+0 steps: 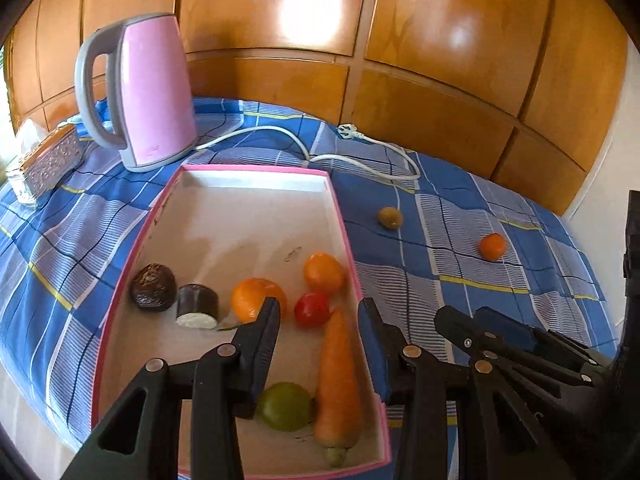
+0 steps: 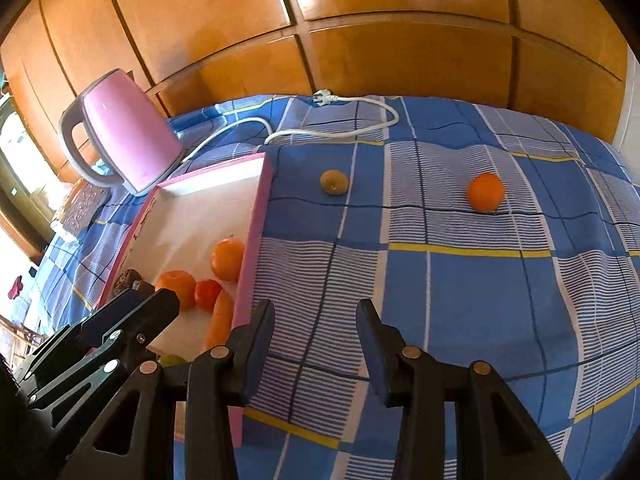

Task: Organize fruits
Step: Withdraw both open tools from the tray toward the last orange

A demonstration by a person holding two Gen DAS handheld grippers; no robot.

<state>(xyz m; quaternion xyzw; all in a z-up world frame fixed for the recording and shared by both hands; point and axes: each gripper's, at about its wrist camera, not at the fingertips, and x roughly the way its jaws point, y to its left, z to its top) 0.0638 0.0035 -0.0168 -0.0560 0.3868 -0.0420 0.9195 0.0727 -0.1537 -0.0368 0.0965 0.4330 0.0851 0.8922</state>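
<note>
Left wrist view shows my pink box (image 1: 348, 248) filling the lower centre, with most of the produce already in it: a carrot (image 1: 338, 376) along the right wall, a green fruit (image 1: 285, 406) touching its thick end, a tomato (image 1: 312, 310) at its tip, two oranges (image 1: 258, 298) (image 1: 324, 272) just above, and two dark pieces (image 1: 154, 286) (image 1: 198, 306) against the left wall. The carrot's long axis runs nearly up the frame, tip toward the far end of the box, stem end toward me.

Two fruits are not yet in: a kiwi (image 2: 334, 182) upper centre in the right wrist view, and a loose orange (image 2: 485, 192) well to its right, both on the checked cloth (image 2: 460, 280), well apart from each other and from the box.

My right gripper (image 2: 316, 320) is spread with nothing between its fingers, hovering over bare cloth below the kiwi. My left gripper (image 1: 320, 316) is likewise parted and empty above the box (the carrot only looks framed by it).

I judge the step in hand to be fetching the kiwi with the right tool. To do it well I'd come in from above, straddle it across its short width, and close gently, since a round fruit on soft cloth could roll away from a one-sided touch. The white cord (image 2: 332, 132) and pink kettle (image 2: 128, 140) sit beyond, out of the path.
</note>
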